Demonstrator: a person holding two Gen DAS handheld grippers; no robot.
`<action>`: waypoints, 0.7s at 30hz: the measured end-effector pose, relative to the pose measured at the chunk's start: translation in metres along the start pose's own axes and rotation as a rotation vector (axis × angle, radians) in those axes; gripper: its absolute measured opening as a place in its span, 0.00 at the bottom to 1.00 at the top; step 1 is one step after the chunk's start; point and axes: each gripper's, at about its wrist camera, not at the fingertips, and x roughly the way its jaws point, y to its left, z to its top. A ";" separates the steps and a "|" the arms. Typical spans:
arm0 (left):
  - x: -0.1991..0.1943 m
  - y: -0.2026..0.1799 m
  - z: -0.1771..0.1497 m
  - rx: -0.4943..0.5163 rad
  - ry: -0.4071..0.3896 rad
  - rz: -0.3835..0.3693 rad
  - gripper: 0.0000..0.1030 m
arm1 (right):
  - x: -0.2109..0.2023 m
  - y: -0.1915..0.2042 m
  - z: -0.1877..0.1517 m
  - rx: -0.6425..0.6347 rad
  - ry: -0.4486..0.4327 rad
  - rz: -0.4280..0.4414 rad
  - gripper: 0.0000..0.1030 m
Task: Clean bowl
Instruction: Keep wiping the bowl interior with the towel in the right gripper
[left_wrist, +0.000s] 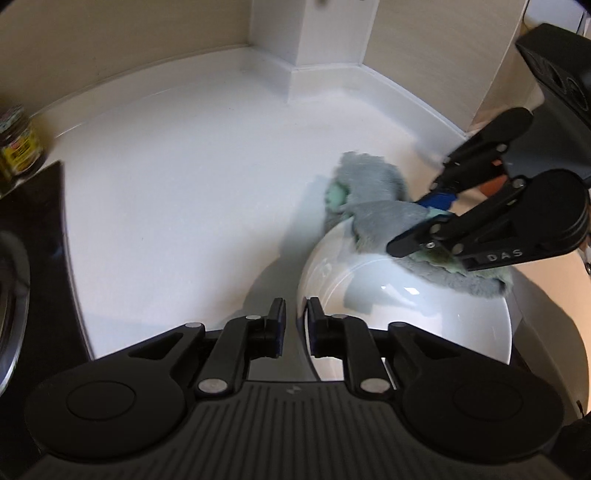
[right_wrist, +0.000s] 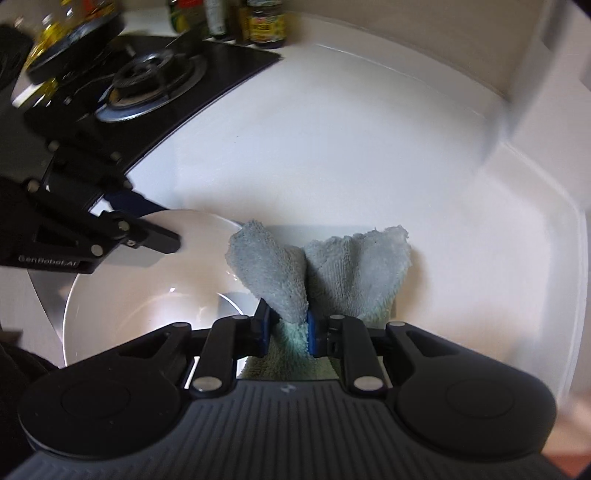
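White ceramic bowl (left_wrist: 406, 314) sits right in front of the left gripper (left_wrist: 295, 325), whose jaws are nearly closed with the bowl's rim pinched between the pads, near edge of the bowl. The right gripper (right_wrist: 286, 328) is at the bowl's far-right side, clamped on a grey-green microfibre cloth (right_wrist: 321, 266) bunched up between its blue pads (right_wrist: 311, 334), jaws only narrowly apart because of the wad of fabric. The cloth fans out past the fingertips in two lobes, one draped over the bowl rim and the other hanging over the countertop (right_wrist: 332, 147).

From the left wrist view you get the right gripper side-on, the cloth spilling over the bowl's far edge onto the white counter, plus a yellow-labelled jar (left_wrist: 16, 147) off at the left edge by a black stove corner. The right wrist view shows stuff the other one doesn't: the gas burner (right_wrist: 151, 81) on the black hob, a row of sauce bottles (right_wrist: 236, 22) along the back wall, and the left gripper reaching in from the left onto the bowl's rim.

The bowl stands on the white counter, next to the hob.
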 end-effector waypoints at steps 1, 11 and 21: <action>0.001 -0.003 0.000 0.036 0.001 -0.001 0.05 | -0.001 0.000 -0.003 0.005 0.009 0.011 0.13; 0.023 -0.006 0.038 0.367 0.061 -0.112 0.06 | 0.012 0.019 0.026 -0.344 0.162 -0.022 0.15; 0.008 0.007 0.023 0.094 0.042 -0.008 0.11 | 0.009 -0.005 0.032 -0.113 0.015 0.024 0.14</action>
